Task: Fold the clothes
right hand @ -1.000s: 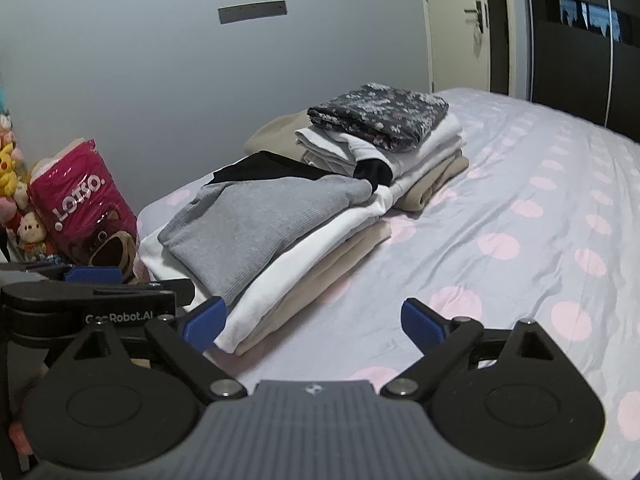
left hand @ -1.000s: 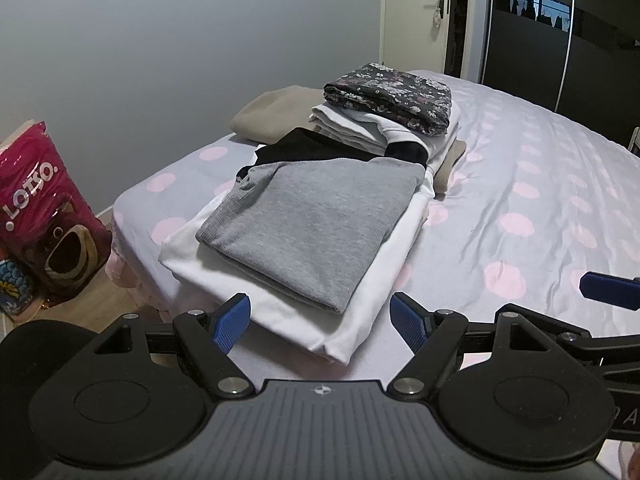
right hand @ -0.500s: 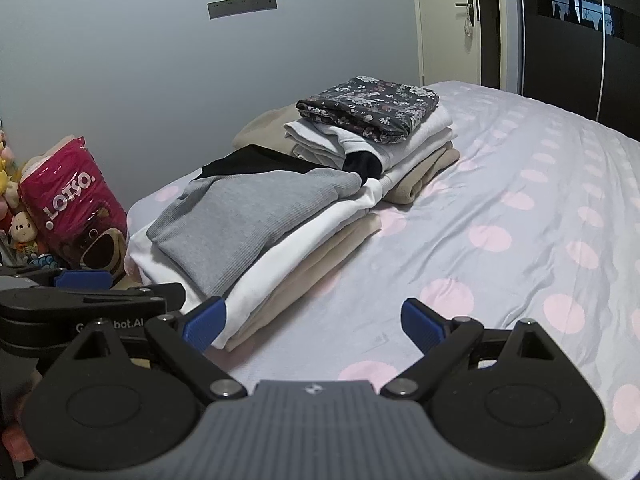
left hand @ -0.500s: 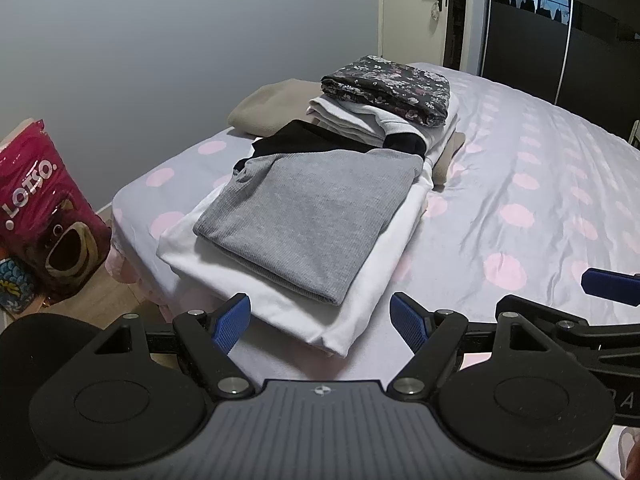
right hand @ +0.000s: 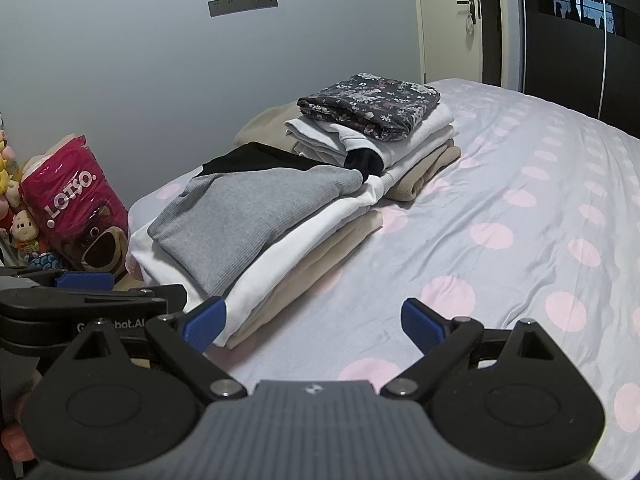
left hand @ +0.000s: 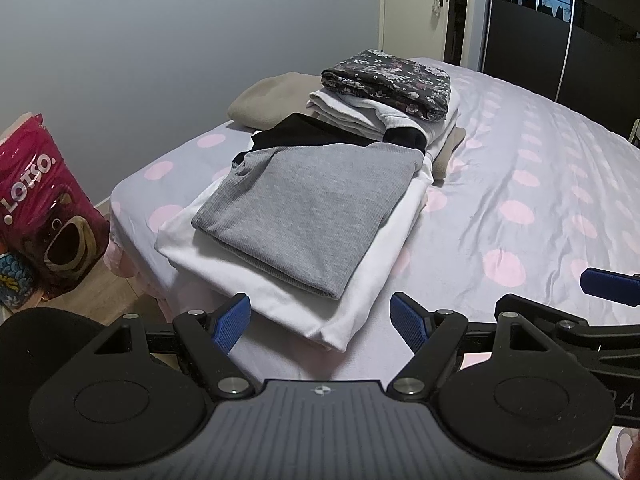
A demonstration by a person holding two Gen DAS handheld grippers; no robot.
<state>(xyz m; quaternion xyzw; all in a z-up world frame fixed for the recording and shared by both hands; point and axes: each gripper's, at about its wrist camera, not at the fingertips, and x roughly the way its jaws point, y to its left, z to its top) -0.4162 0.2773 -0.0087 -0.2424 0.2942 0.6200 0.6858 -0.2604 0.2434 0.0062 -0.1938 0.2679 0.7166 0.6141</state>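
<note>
While both tools are hovering over the near edge of the bed [left hand: 520, 168], the folding looks finished or between garments: the grey sweater [left hand: 312, 204] is lying folded on top of a white garment [left hand: 360, 300], and a second stack behind it is carrying a flowered cloth [left hand: 388, 80]. The left hand-held gripper [left hand: 320, 320] is standing wide apart with nothing between its fingers, just short of the white garment's corner. The right hand-held gripper [right hand: 312, 320] is likewise spread and empty, over bare sheet beside the stack. I judge the next move is calling for either a fresh unfolded garment, none showing here, or a squaring-up of the near stack
</note>
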